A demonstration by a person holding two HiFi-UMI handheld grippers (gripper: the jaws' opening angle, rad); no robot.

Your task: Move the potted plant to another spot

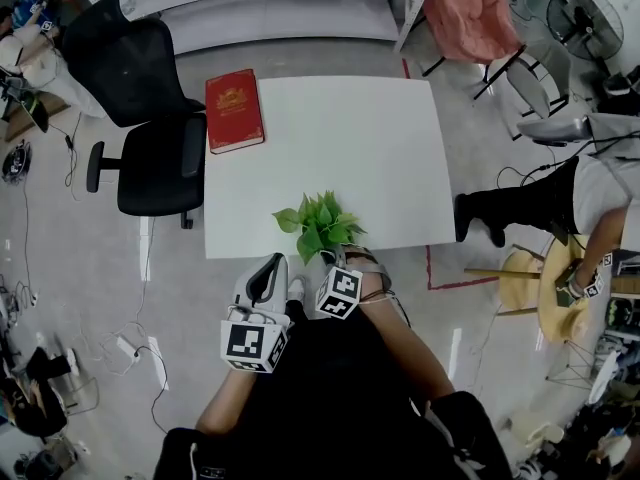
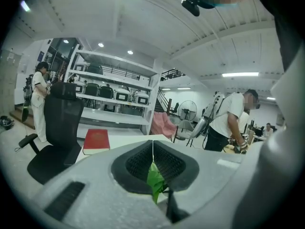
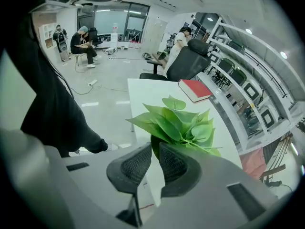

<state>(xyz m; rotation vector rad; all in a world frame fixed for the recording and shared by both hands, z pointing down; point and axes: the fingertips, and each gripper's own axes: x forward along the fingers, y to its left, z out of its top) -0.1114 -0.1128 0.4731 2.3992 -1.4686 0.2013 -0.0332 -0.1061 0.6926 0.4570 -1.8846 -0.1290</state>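
The leafy green potted plant (image 1: 320, 226) sits at the near edge of the white table (image 1: 340, 138), directly ahead of the right hand-held gripper (image 3: 155, 161). That gripper's jaws are drawn almost together on a dark green part low on the plant, and the pot itself is hidden under the leaves. The left hand-held gripper (image 2: 152, 151) is clenched, pads meeting at the tips, just to the plant's left. One leaf shows in the slit below the tips, and I cannot tell whether it is nipped. The right one looks like the carrier. Ahead of both lies open tabletop. A red hardback book (image 1: 234, 110) lies far ahead to the left, well apart, next to a black office chair (image 1: 150, 118). Nothing seems to bar a shift forward.
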